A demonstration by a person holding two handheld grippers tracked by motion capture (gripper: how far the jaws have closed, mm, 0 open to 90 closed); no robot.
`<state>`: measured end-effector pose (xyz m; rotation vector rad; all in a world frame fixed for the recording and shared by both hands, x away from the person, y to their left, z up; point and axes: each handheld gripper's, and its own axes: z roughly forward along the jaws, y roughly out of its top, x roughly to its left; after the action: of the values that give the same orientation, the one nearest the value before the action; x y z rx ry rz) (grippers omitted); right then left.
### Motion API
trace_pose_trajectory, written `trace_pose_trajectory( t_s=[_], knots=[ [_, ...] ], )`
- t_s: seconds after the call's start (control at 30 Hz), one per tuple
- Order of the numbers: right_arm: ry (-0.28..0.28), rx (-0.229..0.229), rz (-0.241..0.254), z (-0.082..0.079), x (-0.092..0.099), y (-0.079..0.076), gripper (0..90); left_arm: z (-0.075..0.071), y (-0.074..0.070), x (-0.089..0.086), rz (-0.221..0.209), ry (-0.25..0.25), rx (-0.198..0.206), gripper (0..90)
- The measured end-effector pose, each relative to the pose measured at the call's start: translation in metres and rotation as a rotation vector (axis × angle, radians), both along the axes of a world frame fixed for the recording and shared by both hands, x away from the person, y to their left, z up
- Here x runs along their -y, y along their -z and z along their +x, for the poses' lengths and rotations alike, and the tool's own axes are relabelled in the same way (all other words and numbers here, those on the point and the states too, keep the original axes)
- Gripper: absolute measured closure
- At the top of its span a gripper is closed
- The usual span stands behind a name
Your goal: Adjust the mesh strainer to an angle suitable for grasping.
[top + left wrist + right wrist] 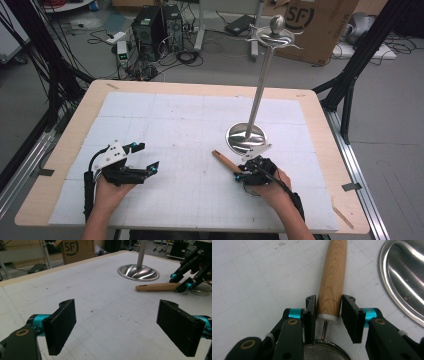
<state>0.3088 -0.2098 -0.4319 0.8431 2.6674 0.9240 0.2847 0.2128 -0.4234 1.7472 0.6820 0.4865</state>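
Observation:
A sieve lies on the white mat, its light wooden handle (223, 160) (157, 287) (334, 272) pointing away from my right hand and its wire mesh bowl (324, 352) just under the gripper body. My right gripper (241, 175) (329, 307) (183, 282) is shut on the handle at the end nearest the mesh, with both pads against the wood. My left gripper (146, 156) (117, 325) hovers low over the mat at the front left, jaws wide open and nothing between them.
A shiny metal stand with a round fluted base (246, 137) (138, 272) (407, 277) and a tall pole (261, 90) rises just beyond the handle. The white gridded mat (175, 120) covers the wooden table. A cardboard box (315, 25) and computers (157, 25) sit on the floor behind.

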Motion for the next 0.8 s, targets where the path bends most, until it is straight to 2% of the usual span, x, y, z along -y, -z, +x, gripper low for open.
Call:
trace_pose_trajectory(
  t_s=[0.17, 0.37, 0.57, 0.8],
  knots=[
    [-0.015, -0.004, -0.007, -0.0017, 0.0019, -0.0019, 67.3, 0.0009, 0.0025, 0.0028, 0.009, 0.004, -0.010, 16.6],
    [-0.048, -0.036, -0.002, -0.0041, 0.0063, -0.0042, 67.8, -0.0003, 0.0023, 0.0024, -0.001, 0.007, -0.010, 16.6],
    [-0.054, -0.064, 0.015, -0.0030, 0.0064, -0.0067, 63.6, -0.0016, 0.0013, 0.0012, 0.004, 0.001, -0.012, 16.7],
    [-0.059, -0.087, -0.048, 0.0013, -0.0002, -0.0096, 65.2, -0.0015, 0.0009, 0.0004, -0.001, 0.001, -0.010, 16.6]
  ],
)
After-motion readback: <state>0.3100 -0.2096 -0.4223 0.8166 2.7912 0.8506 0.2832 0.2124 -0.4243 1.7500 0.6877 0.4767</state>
